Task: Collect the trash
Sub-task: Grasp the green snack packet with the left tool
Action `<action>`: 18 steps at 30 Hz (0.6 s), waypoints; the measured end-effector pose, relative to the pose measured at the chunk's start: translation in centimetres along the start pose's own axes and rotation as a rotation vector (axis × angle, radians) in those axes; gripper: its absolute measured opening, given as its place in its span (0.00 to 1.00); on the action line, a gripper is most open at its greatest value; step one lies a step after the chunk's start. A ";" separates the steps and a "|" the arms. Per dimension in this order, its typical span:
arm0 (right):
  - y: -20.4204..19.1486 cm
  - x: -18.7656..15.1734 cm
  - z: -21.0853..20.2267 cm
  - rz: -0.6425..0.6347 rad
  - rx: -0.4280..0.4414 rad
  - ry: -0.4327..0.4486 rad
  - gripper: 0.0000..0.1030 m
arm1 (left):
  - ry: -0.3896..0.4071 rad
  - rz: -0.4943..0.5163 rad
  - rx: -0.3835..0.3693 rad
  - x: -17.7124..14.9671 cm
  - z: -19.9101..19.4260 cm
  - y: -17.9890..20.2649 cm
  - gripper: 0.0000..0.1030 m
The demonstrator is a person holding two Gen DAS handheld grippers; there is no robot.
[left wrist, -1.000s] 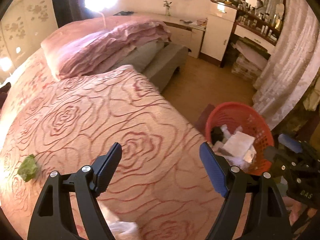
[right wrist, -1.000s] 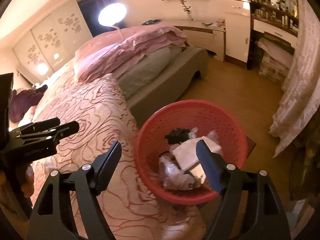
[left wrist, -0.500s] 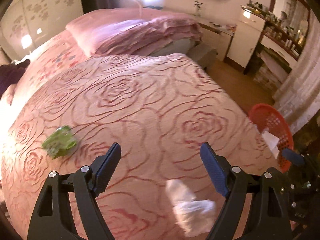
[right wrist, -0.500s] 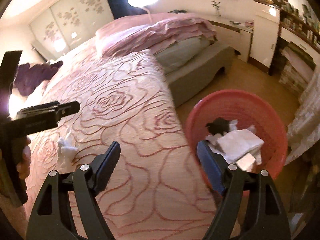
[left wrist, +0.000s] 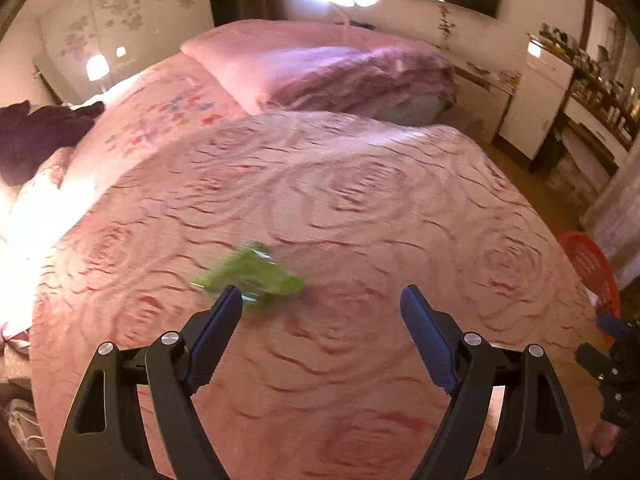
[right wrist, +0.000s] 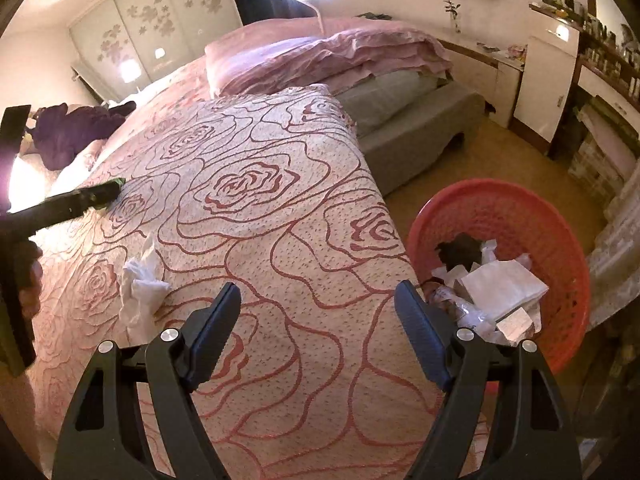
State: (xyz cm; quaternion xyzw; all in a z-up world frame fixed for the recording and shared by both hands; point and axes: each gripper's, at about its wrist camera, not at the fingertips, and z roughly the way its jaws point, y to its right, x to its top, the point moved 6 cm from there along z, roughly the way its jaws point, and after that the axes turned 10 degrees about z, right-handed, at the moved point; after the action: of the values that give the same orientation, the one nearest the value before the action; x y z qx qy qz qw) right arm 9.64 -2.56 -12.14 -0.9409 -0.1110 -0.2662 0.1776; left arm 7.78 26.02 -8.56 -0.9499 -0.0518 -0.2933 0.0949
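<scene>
On the bed [left wrist: 360, 208], our left tongs [left wrist: 321, 300] gape wide just short of the green wrapper [left wrist: 250, 274], poised to straddle it. Our right tongs [right wrist: 317, 294] hang open and empty between the white tissue [right wrist: 140, 288] and the red basket [right wrist: 560, 240], near enough to serve both.

The bedspread [right wrist: 256, 208] under both claws is pale pink with dark red rose outlines and fine red flecks. Just ahead of the left claw [left wrist: 321, 308], black with blue pads [left wrist: 430, 344], lies a bright green wrapper [left wrist: 256, 274]. Left of the right claw [right wrist: 317, 306] sits a white tissue [right wrist: 140, 288]. To its right, the bin [right wrist: 560, 248] is red, holding white and black scraps. The pillows [right wrist: 320, 56] beyond are plain pink.
</scene>
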 end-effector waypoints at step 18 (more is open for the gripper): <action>-4.1 1.3 0.1 -0.090 0.039 0.008 0.74 | -0.010 -0.003 -0.066 0.2 3.8 -3.3 0.56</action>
State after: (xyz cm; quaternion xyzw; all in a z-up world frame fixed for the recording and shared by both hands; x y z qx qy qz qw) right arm 9.51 1.41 -10.36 -0.9302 -0.1578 -0.2756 0.1841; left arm 9.48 30.04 -11.01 -0.9538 -0.0440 -0.2905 0.0630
